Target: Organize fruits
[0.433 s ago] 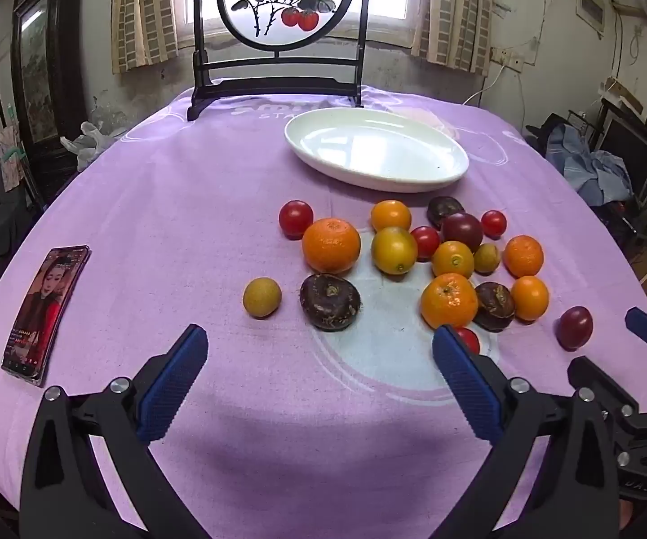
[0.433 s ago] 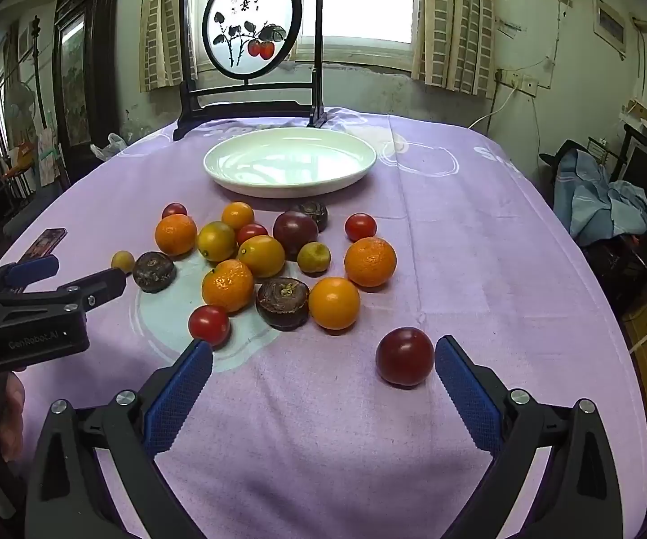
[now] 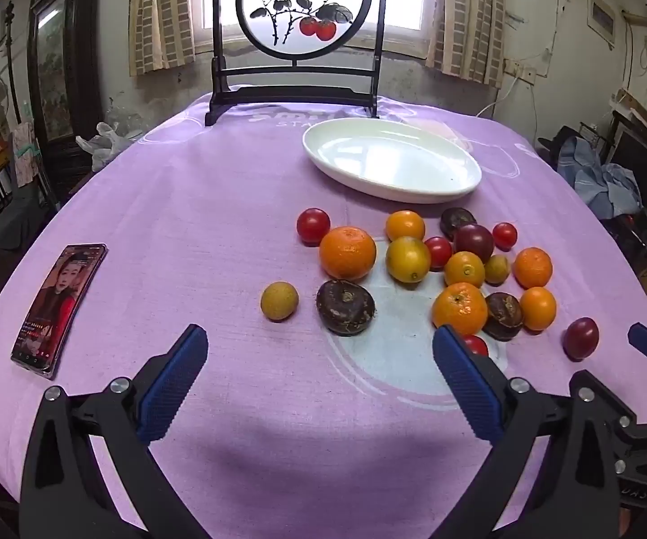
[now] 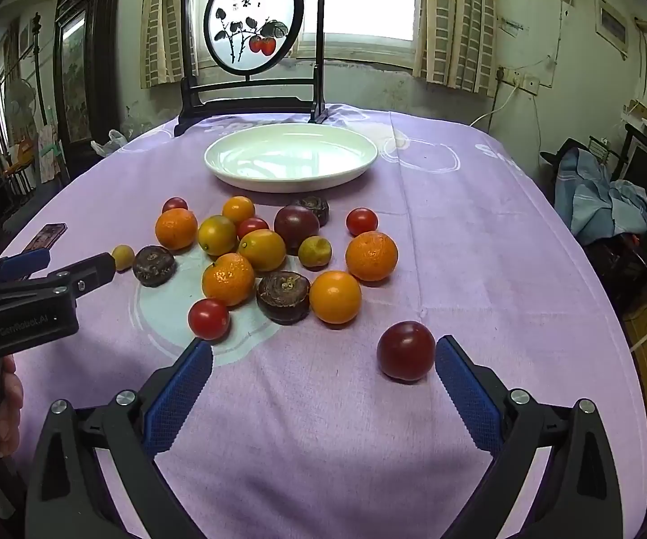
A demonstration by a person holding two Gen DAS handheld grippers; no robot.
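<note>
Hovering low over the table's near edge, the right gripper (image 4: 323, 357) is holding its blue fingers (image 4: 179, 393) wide apart, gripping nothing. A dark red plum (image 4: 405, 350) is lying just inside the right-hand finger, almost touching its tip, apart from the other fruit. A red tomato (image 4: 208, 319) is sitting just beyond the other fingertip.

The left gripper (image 3: 319, 350) is hanging over the near edge too, fingers (image 3: 171, 386) spread wide and clamping nothing. Ahead of them a brown chestnut (image 3: 345, 307) and a small yellow fruit (image 3: 279, 301) are lying side by side, not touching. In the right wrist view this gripper (image 4: 65, 265) is reaching in from the left edge, its tips close to the same yellow fruit (image 4: 123, 257).

Past these, the main cluster is sitting mid-table on a pale circle printed on the purple cloth (image 3: 188, 224): mandarins (image 4: 371, 256), yellow-orange kumquats (image 4: 262, 250), more tomatoes, another plum (image 4: 296, 223) and more chestnuts (image 4: 284, 297), many of them touching.

Beyond the cluster a white plate (image 4: 359, 166) is standing toward the far edge, holding no fruit. A black-framed round screen (image 3: 303, 4) painted with red fruit is standing at the far edge. A phone (image 3: 60, 310) is lying face up near the left edge.
</note>
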